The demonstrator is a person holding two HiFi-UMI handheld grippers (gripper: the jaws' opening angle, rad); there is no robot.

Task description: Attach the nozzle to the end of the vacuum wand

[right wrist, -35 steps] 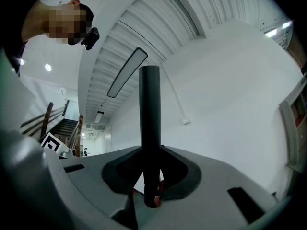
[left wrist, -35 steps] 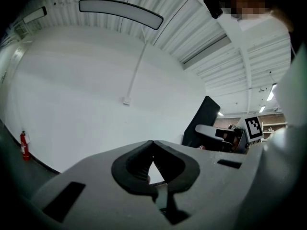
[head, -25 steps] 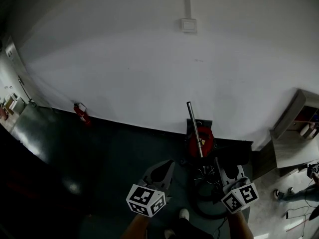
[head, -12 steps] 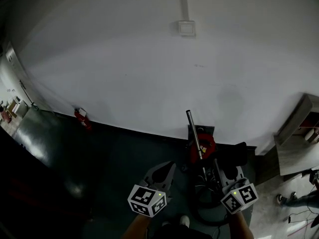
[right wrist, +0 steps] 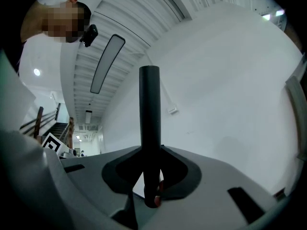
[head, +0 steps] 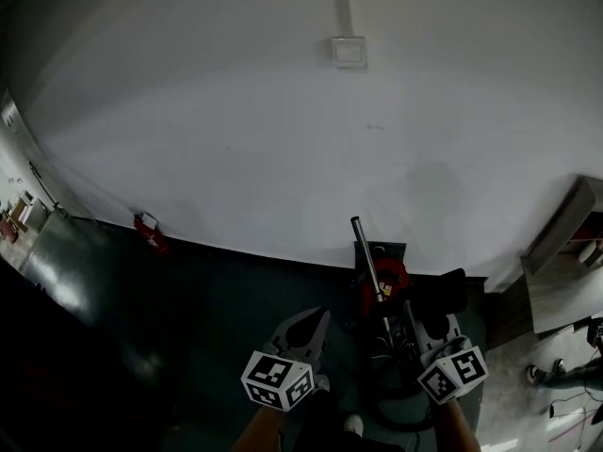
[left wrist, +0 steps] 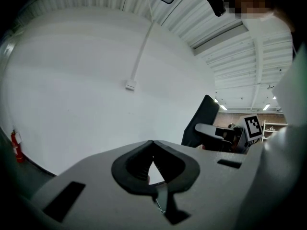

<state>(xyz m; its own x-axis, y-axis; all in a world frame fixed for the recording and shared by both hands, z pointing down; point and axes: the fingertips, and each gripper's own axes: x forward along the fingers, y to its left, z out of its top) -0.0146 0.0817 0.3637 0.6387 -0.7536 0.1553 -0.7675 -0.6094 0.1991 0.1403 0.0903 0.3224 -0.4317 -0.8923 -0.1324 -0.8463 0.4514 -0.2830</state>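
A metal vacuum wand (head: pixel 367 257) rises slanted in front of the red vacuum body (head: pixel 388 276) by the white wall. In the right gripper view the wand (right wrist: pixel 149 109) stands upright as a dark tube between the jaws, and my right gripper (right wrist: pixel 150 152) (head: pixel 426 320) is shut on it. To its left, my left gripper (head: pixel 318 315) (left wrist: pixel 152 143) is shut, its tips touching with nothing between them. I cannot make out a nozzle with certainty; a black part (head: pixel 443 290) lies just right of the vacuum.
A black hose (head: pixel 377 395) loops on the dark floor under the grippers. A red fire extinguisher (head: pixel 151 235) stands at the wall's foot on the left. A wall box (head: pixel 348 51) is high up. A cabinet (head: pixel 565 252) stands at the right.
Both grippers have moved along together with the wand. The wall now fills more of the head view, and the vacuum and extinguisher sit lower in it. Jaws are unchanged.
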